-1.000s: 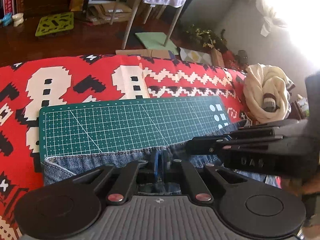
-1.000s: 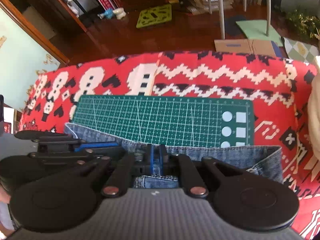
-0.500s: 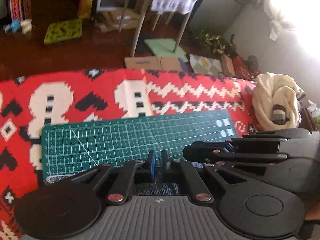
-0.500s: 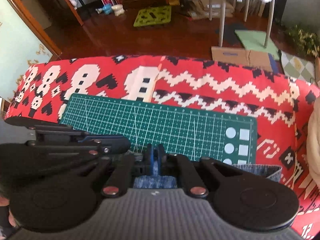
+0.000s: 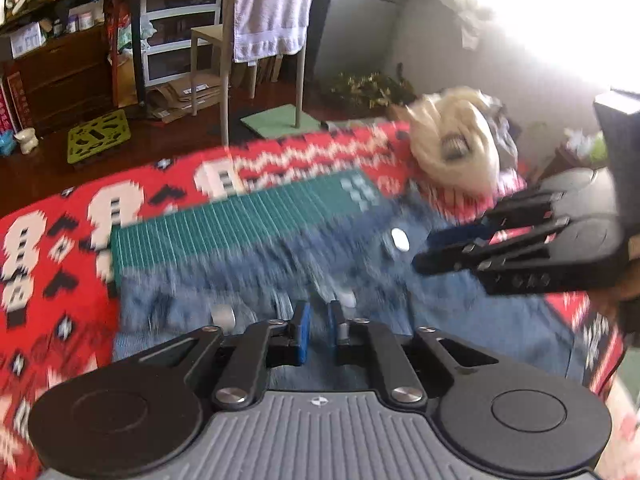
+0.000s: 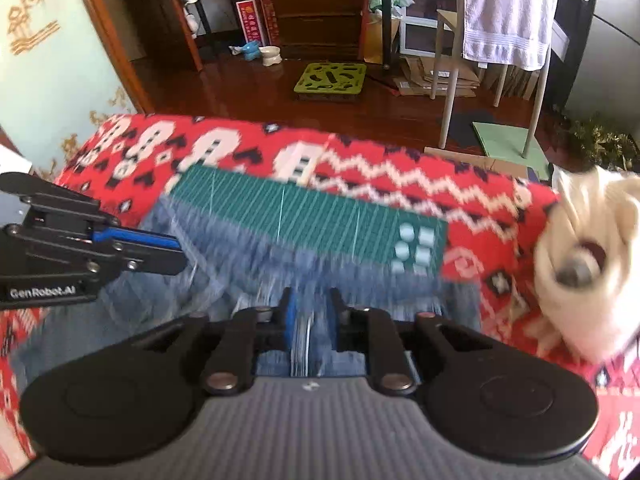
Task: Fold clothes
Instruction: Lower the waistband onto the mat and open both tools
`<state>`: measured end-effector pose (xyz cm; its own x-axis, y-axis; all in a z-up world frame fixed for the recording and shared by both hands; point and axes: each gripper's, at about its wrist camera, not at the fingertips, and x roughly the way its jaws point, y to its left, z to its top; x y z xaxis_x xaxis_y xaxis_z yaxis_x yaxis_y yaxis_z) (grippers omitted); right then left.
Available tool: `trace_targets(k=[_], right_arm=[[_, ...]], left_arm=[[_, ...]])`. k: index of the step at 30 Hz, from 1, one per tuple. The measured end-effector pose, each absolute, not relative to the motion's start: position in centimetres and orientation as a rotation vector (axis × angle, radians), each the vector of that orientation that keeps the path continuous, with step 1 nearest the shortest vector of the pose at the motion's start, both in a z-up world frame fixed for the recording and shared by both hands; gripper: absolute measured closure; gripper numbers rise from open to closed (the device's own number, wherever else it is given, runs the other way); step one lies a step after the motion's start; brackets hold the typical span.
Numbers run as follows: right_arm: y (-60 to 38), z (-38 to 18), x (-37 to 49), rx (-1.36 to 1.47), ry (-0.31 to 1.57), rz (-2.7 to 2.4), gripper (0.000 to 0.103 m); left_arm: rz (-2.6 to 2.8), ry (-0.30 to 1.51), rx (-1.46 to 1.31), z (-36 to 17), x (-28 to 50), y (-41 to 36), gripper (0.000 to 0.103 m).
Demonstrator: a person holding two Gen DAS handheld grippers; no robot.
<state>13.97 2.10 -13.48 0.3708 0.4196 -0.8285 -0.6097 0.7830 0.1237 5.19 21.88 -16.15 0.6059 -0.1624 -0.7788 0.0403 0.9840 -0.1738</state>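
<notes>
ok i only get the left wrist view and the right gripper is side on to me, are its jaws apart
observer: yes. The right wrist view shows the right gripper with a clear gap. Its jaws have just been opening, and the blurred jeans show through the gap, apparently not pinched.
operator: whats past the table on my left
observer: a pale green wall with a gold motif, then a wooden door frame.
</notes>
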Motion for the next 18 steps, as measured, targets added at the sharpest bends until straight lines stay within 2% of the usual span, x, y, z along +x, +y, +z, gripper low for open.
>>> trace_targets(k=[3, 6, 8, 9, 10, 12, 14, 16, 18], right_arm=[[0.3, -13.6, 10.7, -0.224, 0.974, 0.648, 0.07], [-1.6, -13.8, 7.1, -0.202, 0.953, 0.637, 0.056], [-2.7, -14.0, 4.6, -0.211, 0.923, 0.633, 0.04], [-3.1, -14.1, 3.4, -0.218, 0.902, 0.622, 0.025], [-3.6, -14.3, 2.2, -0.227, 0.877, 0.614, 0.016], [-4.2, -14.8, 0.4, -0.228, 0.863, 0.613, 0.014], [-4.8, -15.2, -1.1, -0.217, 0.859, 0.595, 0.01], [-5.4, -15.7, -2.4, -0.201, 0.838, 0.568, 0.0], [-5.8, -16.3, -3.6, -0.19, 0.82, 0.541, 0.001]], left_arm=[[-0.122, 0.894, -0.123, -16.7, 2.1, 20.1, 0.079], [-0.095, 0.86, -0.142, -17.4, -0.4, 18.9, 0.071], [-0.075, 0.837, -0.157, -17.8, -2.0, 18.2, 0.058], [-0.066, 0.825, -0.164, -18.0, -2.9, 17.8, 0.056], [-0.054, 0.817, -0.157, -18.3, -3.6, 17.5, 0.052], [-0.031, 0.807, -0.139, -18.8, -4.9, 16.8, 0.048], [-0.007, 0.811, -0.13, -19.3, -5.8, 16.5, 0.038], [0.017, 0.82, -0.121, -19.8, -6.7, 16.2, 0.037], [0.035, 0.832, -0.095, -20.4, -7.4, 15.9, 0.037]])
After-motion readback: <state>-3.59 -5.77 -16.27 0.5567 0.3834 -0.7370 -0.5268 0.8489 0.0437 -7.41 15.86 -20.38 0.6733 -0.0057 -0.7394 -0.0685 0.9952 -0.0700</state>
